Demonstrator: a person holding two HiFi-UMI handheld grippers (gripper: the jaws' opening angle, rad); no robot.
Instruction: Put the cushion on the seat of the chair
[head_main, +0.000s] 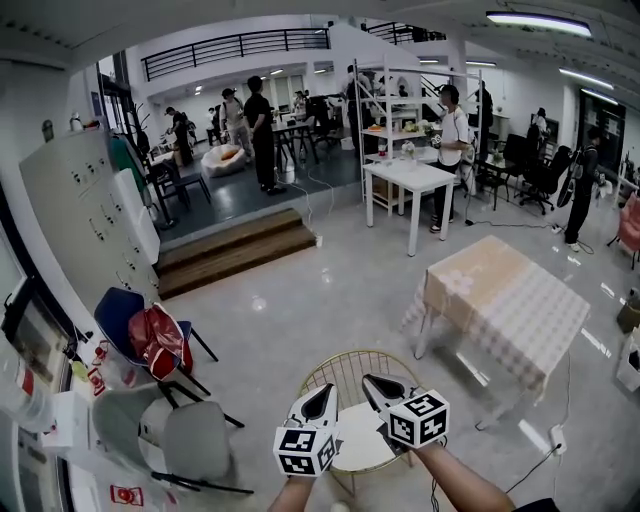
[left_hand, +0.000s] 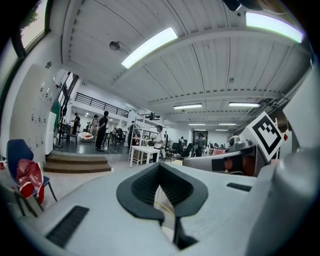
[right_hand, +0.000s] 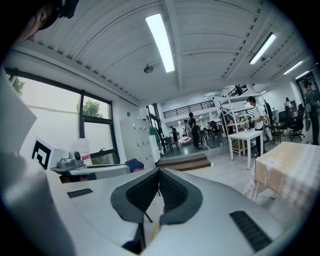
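A gold wire chair (head_main: 343, 374) stands just in front of me, low in the head view. A round white cushion (head_main: 362, 450) lies on its seat, partly hidden by the grippers. My left gripper (head_main: 322, 392) and right gripper (head_main: 370, 384) hover side by side above the chair, and neither touches the cushion. In the left gripper view the left gripper (left_hand: 160, 167) has its jaws closed tip to tip on nothing. The right gripper (right_hand: 159, 173) looks the same in the right gripper view, shut and empty. Both point nearly level across the room.
A table with a checked cloth (head_main: 510, 300) stands to the right of the chair. At the left are a blue chair with a red bag (head_main: 152, 338), a grey chair (head_main: 192, 440) and lockers (head_main: 90, 215). Wooden steps (head_main: 235, 250), a white table (head_main: 410, 180) and several people are farther off.
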